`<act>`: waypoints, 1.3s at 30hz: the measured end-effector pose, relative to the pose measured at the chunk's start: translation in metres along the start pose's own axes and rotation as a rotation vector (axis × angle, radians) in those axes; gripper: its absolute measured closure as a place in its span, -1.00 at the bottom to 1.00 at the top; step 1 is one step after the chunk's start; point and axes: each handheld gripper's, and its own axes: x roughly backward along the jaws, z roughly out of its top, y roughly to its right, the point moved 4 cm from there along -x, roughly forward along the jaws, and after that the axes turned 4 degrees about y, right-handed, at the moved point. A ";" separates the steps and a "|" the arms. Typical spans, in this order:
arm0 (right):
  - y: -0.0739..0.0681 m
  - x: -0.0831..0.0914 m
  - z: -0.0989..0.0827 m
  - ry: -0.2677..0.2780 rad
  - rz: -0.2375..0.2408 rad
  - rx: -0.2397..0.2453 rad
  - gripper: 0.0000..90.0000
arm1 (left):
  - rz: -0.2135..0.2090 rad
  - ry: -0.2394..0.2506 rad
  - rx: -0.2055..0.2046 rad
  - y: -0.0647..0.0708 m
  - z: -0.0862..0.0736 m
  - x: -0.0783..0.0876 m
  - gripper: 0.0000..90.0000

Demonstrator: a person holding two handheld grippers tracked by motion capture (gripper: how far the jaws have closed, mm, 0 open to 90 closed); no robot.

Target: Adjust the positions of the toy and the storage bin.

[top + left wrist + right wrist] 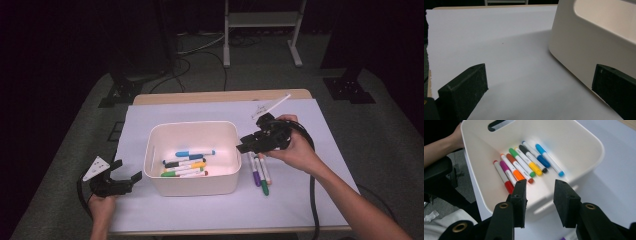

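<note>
Item: marker sorting, white bin [192, 187], centre of the surface [150, 210], on the white paper sheet [300, 200].

Contents of bin, counted in your right claw's view: seven markers lying side by side on the floor of the bin. Red marker [503, 177], magenta marker [507, 173], orange marker [514, 168], green marker [522, 162], yellow marker [529, 162], black marker [532, 158], blue marker [548, 159]. All lie flat, roughly parallel, some touching their neighbours.

Outstanding: two markers on the paper just beside the bin's right wall, toward the near edge of the surface. Purple marker [255, 173] and green-capped marker [263, 181], lying close together, partly under your right hand.

Right claw [243, 145]: jaws part open, nothing between the pads. It hovers at the bin's right rim, pointed over the interior, above the two loose markers.

Left claw [124, 172]: jaws wide open, empty. It rests low at the near left of the surface, beside the bin's left wall, not touching it as far as its own view shows.

Progress, as a judgement: most of the set is already in the bin; two pieces remain. Your right claw is nearest to them and free to take one. Lower it to the paper, close on the purple or the green-capped marker, then carry it over the rim.
</note>
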 end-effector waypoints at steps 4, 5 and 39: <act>0.011 0.010 -0.014 0.007 -0.022 -0.031 0.35 | 0.000 0.000 -0.002 0.000 0.000 0.000 -1.00; 0.013 0.011 -0.017 0.008 -0.025 -0.038 0.34 | 0.001 0.002 0.000 0.000 0.000 0.000 -1.00; 0.078 -0.053 -0.134 -0.106 -0.254 -0.222 0.30 | 0.000 0.012 -0.004 0.000 0.000 0.001 -1.00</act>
